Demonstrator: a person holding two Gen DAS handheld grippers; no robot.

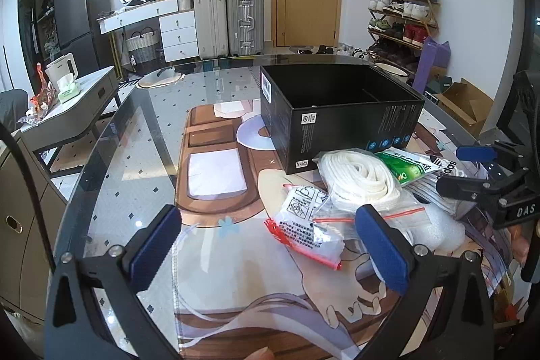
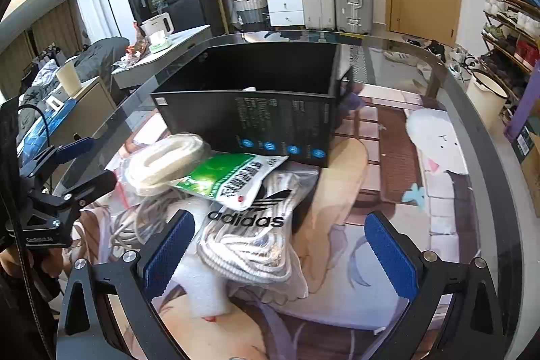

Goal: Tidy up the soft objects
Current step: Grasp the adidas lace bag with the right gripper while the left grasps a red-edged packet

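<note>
one open black cardboard box (image 1: 341,110) stands on the round glass table (image 1: 135,137), ahead of both grippers, and a heap of five soft packets lies against its near wall. the left gripper (image 1: 270,253) is spread wide and grasps nothing; just ahead of its blue pads, toward the right one, lies one small clear zip bag with red printed edges (image 1: 308,233), and beyond that one clear bag of coiled white flat lace (image 1: 357,176). the right gripper (image 2: 280,253) is also released and empty; between its fingers sits one clear adidas bag of white rope (image 2: 249,242), with one white foam piece (image 2: 202,279) just inside the left pad. one green and white printed pouch (image 2: 229,176) rests on top of the heap, touching the box.
</note>
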